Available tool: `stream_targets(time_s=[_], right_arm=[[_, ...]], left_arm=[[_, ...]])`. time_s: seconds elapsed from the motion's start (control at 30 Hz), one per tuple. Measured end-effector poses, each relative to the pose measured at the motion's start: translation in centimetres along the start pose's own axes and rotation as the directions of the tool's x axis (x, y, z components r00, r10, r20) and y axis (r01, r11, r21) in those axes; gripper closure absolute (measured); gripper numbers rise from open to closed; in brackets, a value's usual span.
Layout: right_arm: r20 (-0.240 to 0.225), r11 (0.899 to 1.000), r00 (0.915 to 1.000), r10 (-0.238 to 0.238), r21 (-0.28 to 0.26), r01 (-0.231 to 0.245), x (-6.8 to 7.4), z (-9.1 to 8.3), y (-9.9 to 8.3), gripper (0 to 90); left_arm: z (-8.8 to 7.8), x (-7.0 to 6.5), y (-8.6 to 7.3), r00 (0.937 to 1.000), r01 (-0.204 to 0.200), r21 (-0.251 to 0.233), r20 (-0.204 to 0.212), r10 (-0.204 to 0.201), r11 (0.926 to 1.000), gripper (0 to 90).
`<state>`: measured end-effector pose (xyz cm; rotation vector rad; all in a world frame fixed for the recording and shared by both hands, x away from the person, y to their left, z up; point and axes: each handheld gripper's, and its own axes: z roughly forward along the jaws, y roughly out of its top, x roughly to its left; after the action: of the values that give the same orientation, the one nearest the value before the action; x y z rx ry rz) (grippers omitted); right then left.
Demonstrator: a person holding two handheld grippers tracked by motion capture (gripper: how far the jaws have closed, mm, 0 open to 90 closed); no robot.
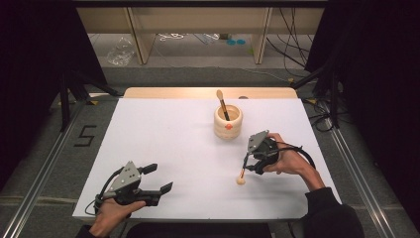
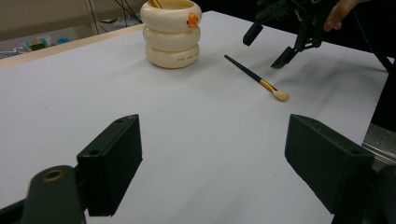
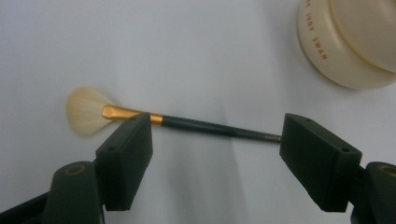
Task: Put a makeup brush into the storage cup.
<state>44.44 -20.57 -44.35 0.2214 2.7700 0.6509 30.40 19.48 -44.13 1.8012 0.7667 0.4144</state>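
— Two grippers out; how do ours stand?
— Our left gripper (image 1: 157, 178) rests near the table's (image 1: 163, 129) front edge, jaws spread, nothing between. Our right gripper (image 1: 246, 163) hangs over the brush (image 3: 187, 124), jaws wide, not touching.
— And the brush?
— Flat on the table, near the holder (image 1: 228, 121).

From my right gripper view, the cream ribbed ceramic brush holder (image 3: 348, 44) is cut off at 2 o'clock. The dark-handled fan brush (image 3: 187, 123) runs partly behind my jaws. Holder lettering unreadable in the left gripper view.
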Motion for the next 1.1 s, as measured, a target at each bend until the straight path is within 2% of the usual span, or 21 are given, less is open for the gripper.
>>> stream_targets(time_s=[0.23, 0.57, 0.67, 1.1], right_arm=[[-0.049, 0.998, 0.9975, -0.050, 0.044, 0.052, -0.2, 0.6, 0.5, 26.9], [-0.078, 0.996, 0.9948, -0.065, 0.057, 0.070, -0.7, 1.5, 0.5, 27.2], [-0.086, 0.995, 0.9928, -0.083, 0.040, 0.087, -0.8, 1.7, 0.7, 27.2], [-0.123, 0.995, 0.9896, -0.075, 0.063, 0.083, -1.1, 2.6, 0.5, 27.6]], left_arm=[[0.0, 0.0, 0.0, 1.0000, 0.002, -0.001, 0.001, -0.002, 1.0000, 18.6], [0.0, 0.0, 0.0, 1.0000, 0.004, -0.001, 0.002, -0.004, 1.0000, 18.6], [0.0, 0.0, 0.0, 1.0000, 0.004, 0.002, 0.003, -0.004, 1.0000, 18.6], [-0.1, 0.0, 0.0, 1.0000, 0.004, 0.009, -0.004, -0.004, 1.0000, 18.6]])
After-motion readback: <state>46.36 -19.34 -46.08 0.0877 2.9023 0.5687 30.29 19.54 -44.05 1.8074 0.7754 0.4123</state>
